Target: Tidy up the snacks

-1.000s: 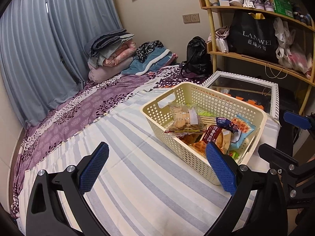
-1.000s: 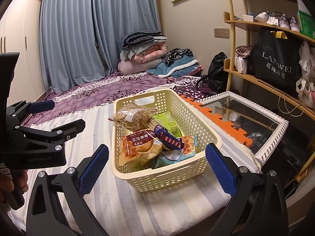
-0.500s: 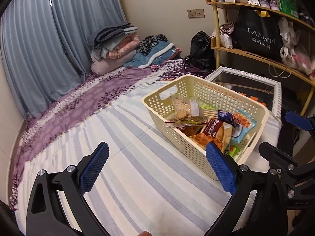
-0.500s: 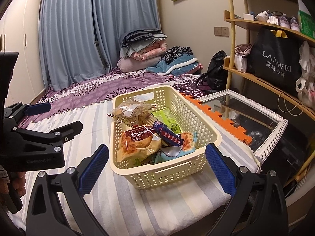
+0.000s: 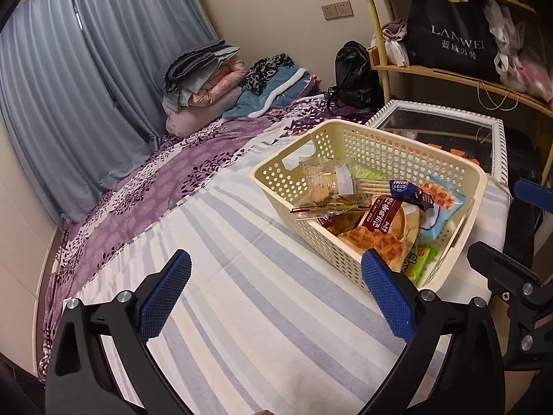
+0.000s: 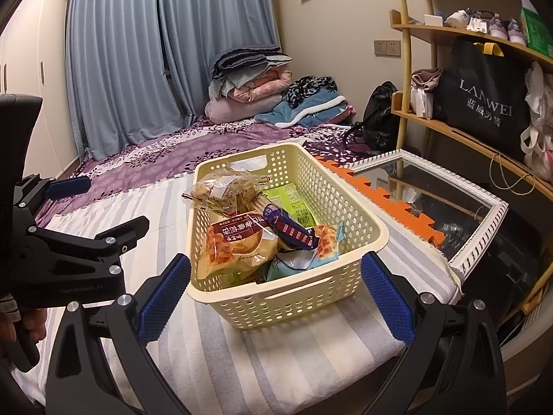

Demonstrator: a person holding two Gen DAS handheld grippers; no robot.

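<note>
Your snacks all sit inside the cream basket (image 6: 352,242), which rests on the striped sheet (image 5: 242,311) near the foot corner of the bed; none lies loose on the sheet that either view shows. On top are the clear bag of biscuits (image 6: 224,190) toward the far end, the red-labelled pastry pack (image 6: 238,245) at the near end, the dark blue wrapper (image 6: 287,228) lying across it, and green packs (image 6: 293,204) underneath. Your left hand-held gripper (image 5: 273,297) hangs over bare sheet beside the basket, wide open and holding nothing; your right hand-held gripper (image 6: 273,297) is equally wide open and empty, facing the basket's near wall. This layout fits either snacks already gathered into the basket or a jumble waiting to be sorted out of it, so check which you mean before reaching in. If you do handle a pack, come down from above rather than over the rim, pinch it by a sealed edge because the film is slippery and the contents crush easily, and steady the light basket so it doesn't slide toward the bed's edge.
</note>
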